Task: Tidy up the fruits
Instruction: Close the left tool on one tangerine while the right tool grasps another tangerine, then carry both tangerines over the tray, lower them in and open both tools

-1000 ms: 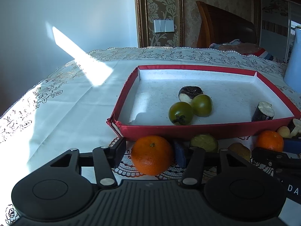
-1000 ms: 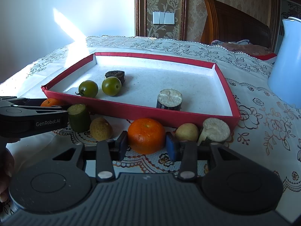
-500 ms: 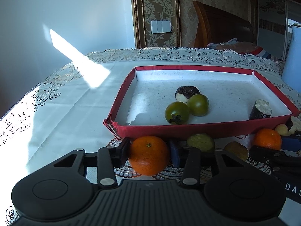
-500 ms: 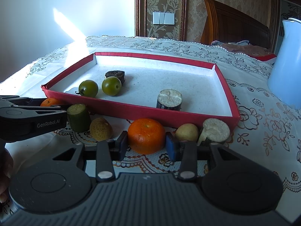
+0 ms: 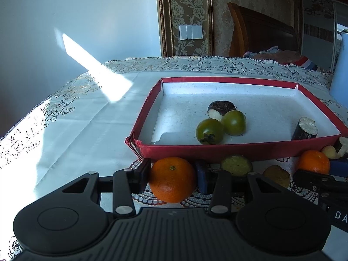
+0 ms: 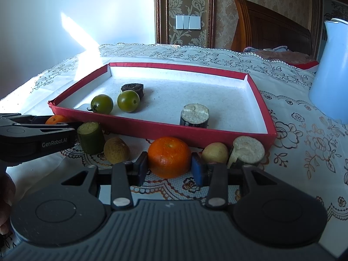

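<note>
Gripping left: the left gripper (image 5: 173, 174) is pinching an orange (image 5: 173, 179) just before the red tray (image 5: 217, 151).
Right: the right gripper (image 6: 169, 166) is squeezing a second orange (image 6: 169, 156) beside the tray's front wall.
Tray: two green tomatoes (image 5: 220, 126) are sitting inside.

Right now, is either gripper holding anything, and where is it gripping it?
Each holds an orange by its sides: the left gripper clamps the left orange, the right gripper the right orange, both low by the red tray.
</note>
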